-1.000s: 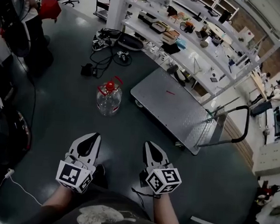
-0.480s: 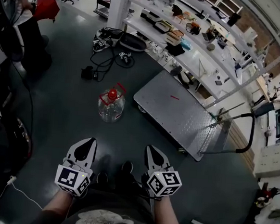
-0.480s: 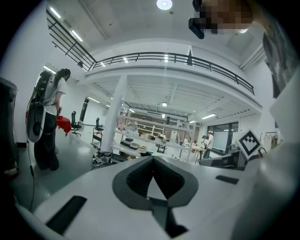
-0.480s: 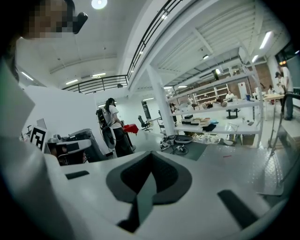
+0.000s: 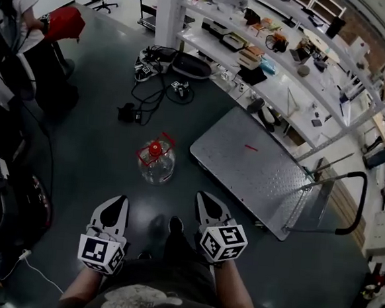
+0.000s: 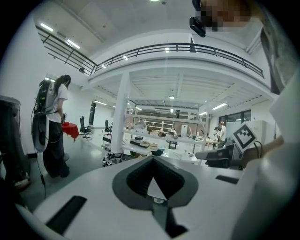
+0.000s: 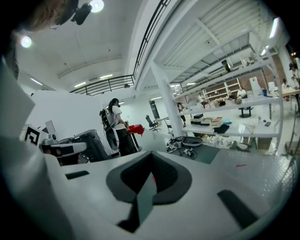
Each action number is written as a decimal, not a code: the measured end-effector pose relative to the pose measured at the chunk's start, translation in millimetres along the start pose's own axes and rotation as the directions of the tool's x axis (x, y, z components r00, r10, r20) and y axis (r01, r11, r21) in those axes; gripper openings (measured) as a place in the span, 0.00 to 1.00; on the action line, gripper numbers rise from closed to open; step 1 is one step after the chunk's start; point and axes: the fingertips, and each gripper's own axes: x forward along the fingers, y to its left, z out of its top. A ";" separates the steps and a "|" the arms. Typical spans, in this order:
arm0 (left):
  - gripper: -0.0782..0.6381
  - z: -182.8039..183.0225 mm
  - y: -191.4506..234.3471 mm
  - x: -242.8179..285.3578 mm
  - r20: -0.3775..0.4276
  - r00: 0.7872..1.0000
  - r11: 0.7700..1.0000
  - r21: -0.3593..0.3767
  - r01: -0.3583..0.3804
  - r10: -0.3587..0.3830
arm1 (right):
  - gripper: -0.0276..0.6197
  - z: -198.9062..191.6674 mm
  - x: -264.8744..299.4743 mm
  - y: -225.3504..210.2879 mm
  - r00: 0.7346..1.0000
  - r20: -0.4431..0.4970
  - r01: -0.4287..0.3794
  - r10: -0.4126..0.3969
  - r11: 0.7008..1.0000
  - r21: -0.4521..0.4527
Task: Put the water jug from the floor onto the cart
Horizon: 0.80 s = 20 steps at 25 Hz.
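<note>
Two tongs closed together, nothing held: left tongs [image 5: 114,207], right tongs [image 5: 206,205]. We've closed in: water jug [image 5: 156,164] on floor [image 5: 93,155] just ahead, between both tongs, nearer than second ago. Cart [image 5: 257,172] ahead-right of right tongs. Our read: approach nearly done, grasp pending.

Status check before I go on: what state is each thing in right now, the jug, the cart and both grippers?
water jug: upright on the floor, red cap on, not held.
cart: beside the jug, deck bare but for a small red mark.
left gripper: shut, empty.
right gripper: shut, empty.
</note>
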 end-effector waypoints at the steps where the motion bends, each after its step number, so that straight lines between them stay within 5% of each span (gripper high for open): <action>1: 0.12 5.3 -4.6 15.0 0.000 1.000 1.000 0.019 0.003 -0.003 | 0.03 6.3 6.0 -13.1 1.000 -0.005 -0.008 0.008 1.000 -0.002; 11: 0.12 29.9 -20.5 108.3 -0.036 0.994 0.992 0.067 -0.103 0.106 | 0.03 41.9 47.4 -130.9 0.997 -0.075 -0.016 0.013 0.999 -0.030; 20: 0.12 19.4 20.5 141.8 -0.081 0.974 0.977 -0.004 -0.215 0.214 | 0.03 19.6 121.6 -138.3 0.978 -0.198 -0.072 0.059 0.996 -0.058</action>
